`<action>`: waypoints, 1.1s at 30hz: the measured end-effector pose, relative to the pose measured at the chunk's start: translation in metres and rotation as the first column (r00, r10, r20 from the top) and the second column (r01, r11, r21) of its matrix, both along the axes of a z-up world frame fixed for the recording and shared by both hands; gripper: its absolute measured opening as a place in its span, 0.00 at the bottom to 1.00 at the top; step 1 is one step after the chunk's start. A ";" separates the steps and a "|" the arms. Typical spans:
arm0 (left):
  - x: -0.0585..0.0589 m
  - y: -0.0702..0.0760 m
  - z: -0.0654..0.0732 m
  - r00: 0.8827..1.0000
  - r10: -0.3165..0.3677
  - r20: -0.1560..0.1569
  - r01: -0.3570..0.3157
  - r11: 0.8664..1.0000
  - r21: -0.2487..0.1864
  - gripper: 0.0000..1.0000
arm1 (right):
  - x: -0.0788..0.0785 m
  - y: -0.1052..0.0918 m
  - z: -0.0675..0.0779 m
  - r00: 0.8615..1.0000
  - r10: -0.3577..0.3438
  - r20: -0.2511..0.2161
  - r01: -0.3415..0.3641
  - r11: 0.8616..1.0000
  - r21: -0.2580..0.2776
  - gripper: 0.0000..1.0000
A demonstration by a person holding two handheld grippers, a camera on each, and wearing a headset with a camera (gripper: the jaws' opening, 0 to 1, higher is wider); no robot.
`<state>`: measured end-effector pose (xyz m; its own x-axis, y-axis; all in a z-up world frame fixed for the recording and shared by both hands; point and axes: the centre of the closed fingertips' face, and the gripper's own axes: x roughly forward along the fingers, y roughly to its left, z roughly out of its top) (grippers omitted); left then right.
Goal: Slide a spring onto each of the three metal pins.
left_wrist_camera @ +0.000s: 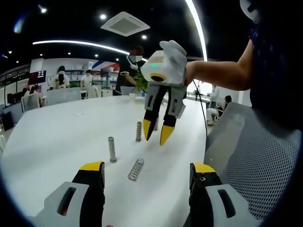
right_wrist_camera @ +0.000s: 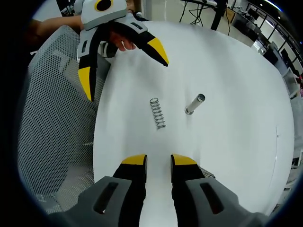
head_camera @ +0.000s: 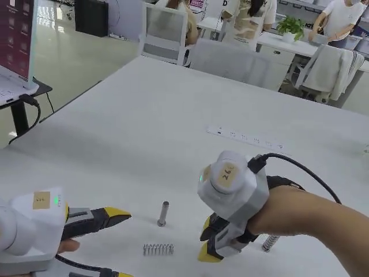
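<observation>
Two empty tools over the table [head_camera: 173, 115]: left gripper [left_wrist_camera: 147, 168] spread wide and held low at the near edge, right gripper [right_wrist_camera: 158, 161] tips-down with only a narrow gap, pinching nothing. Between them, a loose spring [head_camera: 158, 249] lying on its side, just beside a bare pin [head_camera: 164, 213] standing upright. Beyond the right gripper, a second pin [left_wrist_camera: 138, 131] already wearing a spring, close by the right forearm [head_camera: 311, 216] in the head view. Cannot tell where the third stands. Probably at the point of picking up the loose spring, so about a third done at least. Plenty to spoil from here. Likely to roll or skid across the smooth top if touched by one tip before the other. Apt to squash, or flick out sideways, if pinched hard across the middle coils. Better taken near one end, leaving the other end open for the pin; gripped over the mouth, no way to thread it. Easy to topple the bare pin too, standing so near the spring and between both tools: enough to do it with one careless sweep from either side. Same danger for the second pin from the right forearm passing beside it. Also some chance of the two tools knocking together when closing on one small thing at once.
</observation>
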<state>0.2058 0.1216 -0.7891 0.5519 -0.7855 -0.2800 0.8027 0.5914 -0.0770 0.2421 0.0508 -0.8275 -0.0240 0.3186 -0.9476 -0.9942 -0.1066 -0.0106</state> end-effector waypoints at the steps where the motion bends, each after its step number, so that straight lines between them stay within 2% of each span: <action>1: 0.000 0.000 0.001 1.000 0.000 0.001 0.000 1.000 0.000 0.69 | 0.000 0.001 0.000 1.000 0.003 0.000 -0.003 1.000 0.001 0.18; 20: -0.002 0.004 -0.003 1.000 0.002 -0.013 -0.002 1.000 0.024 0.68 | -0.002 0.036 -0.017 0.996 0.086 -0.014 -0.086 0.996 0.020 0.17; 33: -0.002 0.004 -0.005 1.000 0.000 -0.021 0.001 1.000 0.027 0.66 | -0.002 0.041 -0.030 0.990 0.141 -0.007 -0.141 0.990 -0.003 0.14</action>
